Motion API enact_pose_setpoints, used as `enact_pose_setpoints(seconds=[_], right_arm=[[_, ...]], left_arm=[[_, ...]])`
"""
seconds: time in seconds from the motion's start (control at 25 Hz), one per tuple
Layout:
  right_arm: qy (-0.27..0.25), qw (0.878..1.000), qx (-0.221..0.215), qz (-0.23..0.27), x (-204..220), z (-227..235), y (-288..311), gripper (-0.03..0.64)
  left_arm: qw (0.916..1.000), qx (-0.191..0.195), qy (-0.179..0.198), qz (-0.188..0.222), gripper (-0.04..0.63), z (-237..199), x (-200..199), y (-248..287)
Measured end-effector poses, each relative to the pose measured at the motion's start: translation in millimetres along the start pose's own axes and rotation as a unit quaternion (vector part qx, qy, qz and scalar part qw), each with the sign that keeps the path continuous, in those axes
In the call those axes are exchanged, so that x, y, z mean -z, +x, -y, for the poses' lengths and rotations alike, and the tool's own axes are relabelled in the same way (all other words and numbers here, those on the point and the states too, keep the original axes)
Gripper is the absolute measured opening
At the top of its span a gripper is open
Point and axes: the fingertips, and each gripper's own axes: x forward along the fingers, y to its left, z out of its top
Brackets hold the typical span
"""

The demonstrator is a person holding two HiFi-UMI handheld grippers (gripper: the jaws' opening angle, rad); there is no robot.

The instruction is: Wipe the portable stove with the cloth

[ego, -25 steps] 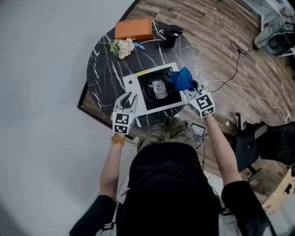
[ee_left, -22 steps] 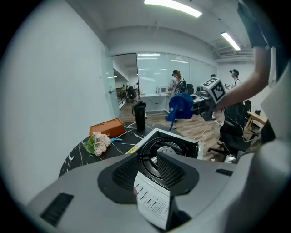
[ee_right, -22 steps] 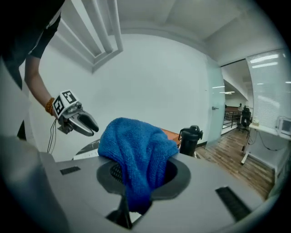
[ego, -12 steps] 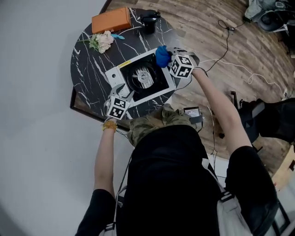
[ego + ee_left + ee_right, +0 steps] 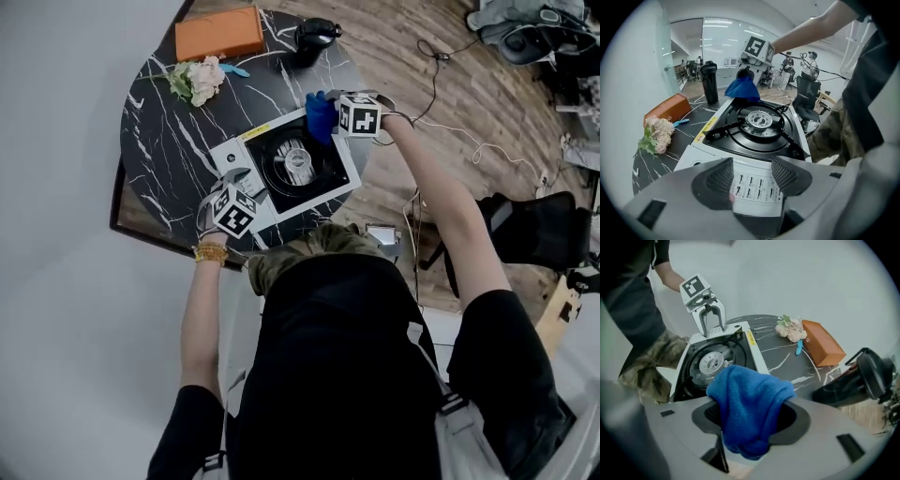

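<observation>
**Portable stove** [image 5: 234, 153] [image 5: 754, 126] [image 5: 712, 362]: white body with a black burner well. It stood on a round black marble table [image 5: 159, 141].

**Cloth** [image 5: 320, 114] [image 5: 742, 89] [image 5: 747, 404]: blue and bunched. It was at the stove's end opposite the labelled panel. Whether it rested on the stove could not be told.

**Right gripper** [image 5: 328, 110] [image 5: 745, 75] [image 5: 750, 414]: it pointed down at that same end of the stove. Its jaws had just been opening and stood apart. The cloth hung loose between them, lying against one pad and clear of the other.

**Left gripper** [image 5: 234, 180] [image 5: 752, 176] [image 5: 712, 327]: it was at the stove's labelled-panel end. Its jaws had just been opening and stood wide. The panel's printed label showed in the gap, and nothing was gripped.

**Orange box** [image 5: 220, 33] [image 5: 665, 108] [image 5: 824, 344]: it lay well beyond the stove, on the side away from the person.

**Flowers** [image 5: 197, 77] [image 5: 657, 135] [image 5: 791, 329]: a pale bunch lying between the stove and the orange box.

**Black flask** [image 5: 314, 36] [image 5: 710, 82]: it stood upright beyond the stove's cloth end.
</observation>
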Motion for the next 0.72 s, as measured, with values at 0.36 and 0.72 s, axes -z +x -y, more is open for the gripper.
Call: enact_pose_setpoints(seconds=[0.36, 0.72], right_arm=[[0.148, 0.985, 0.006, 0.092, -9, 17, -3, 0.219], [0.121, 0.991, 0.035, 0.042, 6, 15, 5, 0.089]], left_arm=[[0.9978, -0.015, -0.05, 0.041, 0.256, -13, -1, -2], [0.998, -0.017, -0.062, 0.003, 0.198, -25, -10, 8]])
